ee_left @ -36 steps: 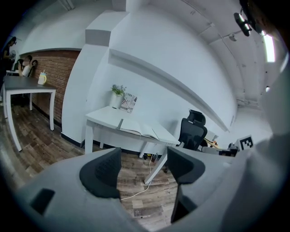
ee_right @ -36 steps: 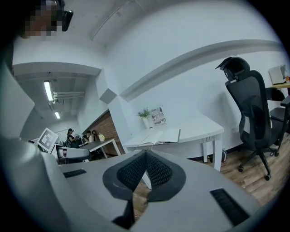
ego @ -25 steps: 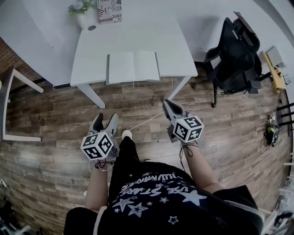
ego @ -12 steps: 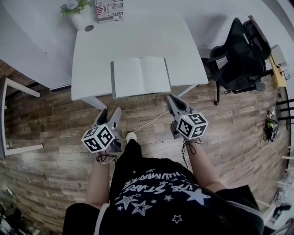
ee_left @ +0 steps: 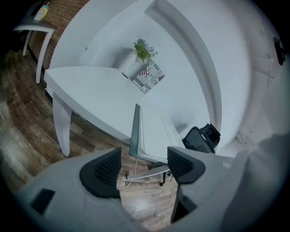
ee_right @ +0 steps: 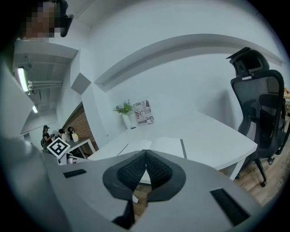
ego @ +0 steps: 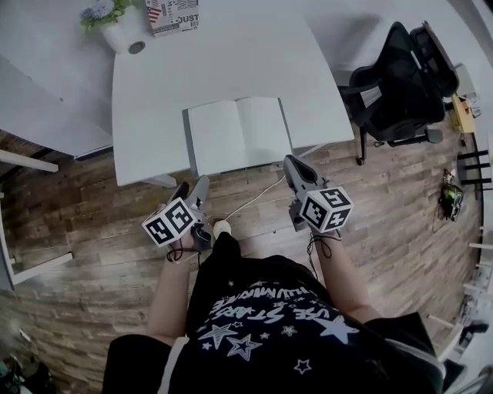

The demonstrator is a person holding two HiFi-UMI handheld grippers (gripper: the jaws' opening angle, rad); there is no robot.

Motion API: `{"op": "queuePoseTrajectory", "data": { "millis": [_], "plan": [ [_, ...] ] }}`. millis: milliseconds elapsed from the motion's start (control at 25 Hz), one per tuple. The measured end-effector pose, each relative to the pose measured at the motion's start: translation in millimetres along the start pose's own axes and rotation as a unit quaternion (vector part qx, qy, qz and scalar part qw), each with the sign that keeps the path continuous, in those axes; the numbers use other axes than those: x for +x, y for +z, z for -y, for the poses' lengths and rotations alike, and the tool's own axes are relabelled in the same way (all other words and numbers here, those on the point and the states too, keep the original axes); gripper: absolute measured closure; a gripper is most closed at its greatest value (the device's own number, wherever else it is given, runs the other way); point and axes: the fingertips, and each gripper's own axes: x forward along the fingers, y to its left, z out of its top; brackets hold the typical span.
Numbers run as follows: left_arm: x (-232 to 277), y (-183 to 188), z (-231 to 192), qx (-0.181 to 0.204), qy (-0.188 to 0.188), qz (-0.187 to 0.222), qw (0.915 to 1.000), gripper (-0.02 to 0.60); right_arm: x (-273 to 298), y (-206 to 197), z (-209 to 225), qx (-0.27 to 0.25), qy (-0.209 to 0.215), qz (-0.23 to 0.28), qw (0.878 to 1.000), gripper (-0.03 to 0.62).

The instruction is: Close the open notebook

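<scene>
An open notebook [ego: 237, 134] with blank white pages and a grey cover lies flat at the near edge of the white table [ego: 162, 85]. It shows edge-on in the left gripper view as the notebook [ee_left: 152, 133] and flat in the right gripper view as the notebook [ee_right: 154, 146]. My left gripper [ego: 192, 192] hangs below the table's near edge, left of the notebook, jaws open and empty. My right gripper [ego: 291, 165] sits just short of the notebook's near right corner, jaws shut with nothing between them.
A potted plant [ego: 108, 19] and a printed card [ego: 172, 14] stand at the table's far side. A black office chair [ego: 393, 85] is to the right of the table. A white cable [ego: 250, 196] runs over the wooden floor [ego: 92, 208].
The person has stepped toward the table, so both grippers are closer to the notebook. The right gripper has come almost to the table edge. Jaw states look unchanged.
</scene>
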Motion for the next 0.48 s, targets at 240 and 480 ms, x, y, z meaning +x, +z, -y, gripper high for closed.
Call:
{"op": "queuePoseTrajectory", "data": {
  "millis": [240, 480],
  "plan": [
    [22.1, -5.0, -4.8, -0.041, -0.026, -0.024, 0.9985, 0.259, 6.6, -4.2, 6.2, 0.003, -0.019, -0.008, 1.000, 0.589],
    [35.4, -8.0, -5.8, -0.073, -0.065, -0.054, 0.9938, 0.261, 9.7, -5.6, 9.6, 0.005, -0.034, -0.012, 0.999, 0.589]
  ]
}}
